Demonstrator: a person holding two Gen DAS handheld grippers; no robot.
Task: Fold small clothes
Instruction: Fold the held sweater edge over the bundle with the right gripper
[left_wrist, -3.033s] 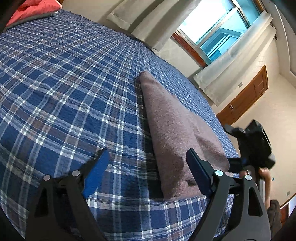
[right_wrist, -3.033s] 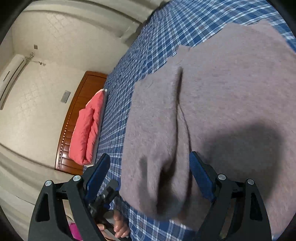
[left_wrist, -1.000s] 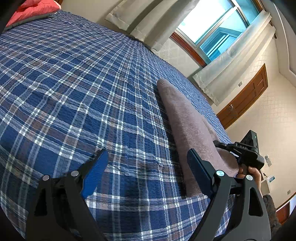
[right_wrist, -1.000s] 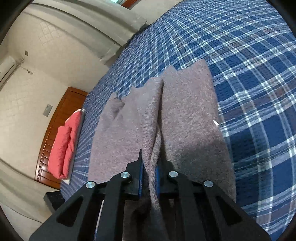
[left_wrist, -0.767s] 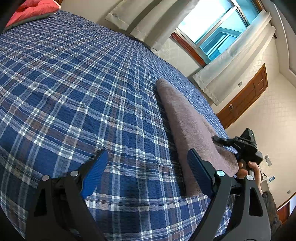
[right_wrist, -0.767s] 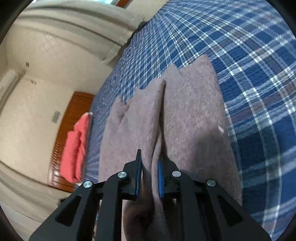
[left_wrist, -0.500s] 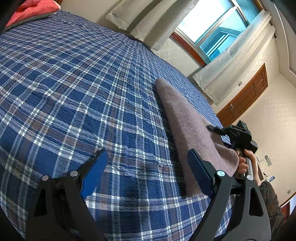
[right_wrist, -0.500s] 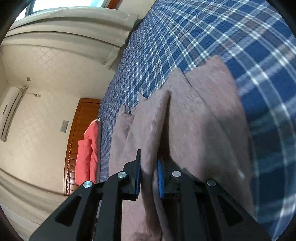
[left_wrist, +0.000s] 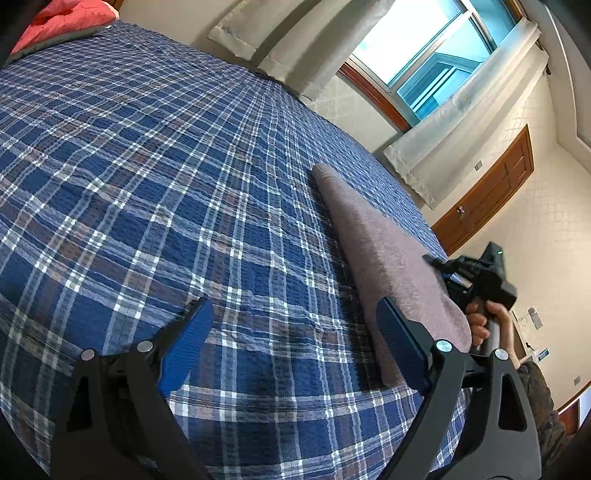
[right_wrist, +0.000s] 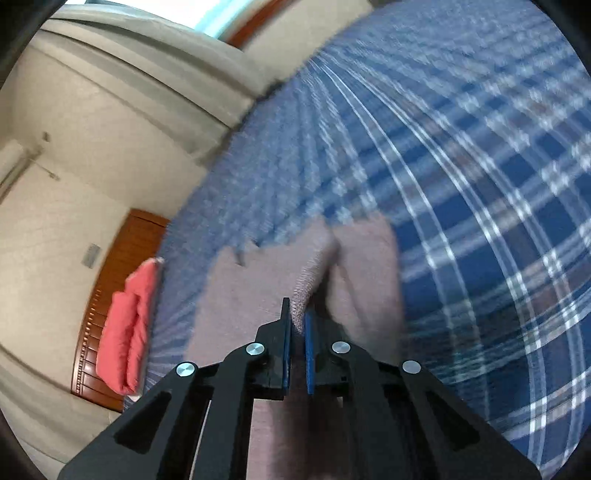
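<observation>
A grey-brown knitted garment (left_wrist: 384, 254) lies folded in a long narrow shape on the blue plaid bed (left_wrist: 155, 177). My left gripper (left_wrist: 291, 332) is open and empty, low over the bed just left of the garment's near end. My right gripper (right_wrist: 298, 325) is shut on a raised fold of the garment (right_wrist: 258, 291) and lifts it off the bed (right_wrist: 480, 206). In the left wrist view the right gripper (left_wrist: 476, 277) sits at the garment's near right edge, held by a hand.
A red pillow (left_wrist: 55, 22) lies at the head of the bed, also seen in the right wrist view (right_wrist: 125, 325). A window with pale curtains (left_wrist: 417, 62) and a wooden door (left_wrist: 491, 192) stand beyond the bed.
The right gripper closed on a fold of the garment and is lifting it, swinging fast; its view is blurred. The garment went from wide to narrow. The left gripper stayed still and open.
</observation>
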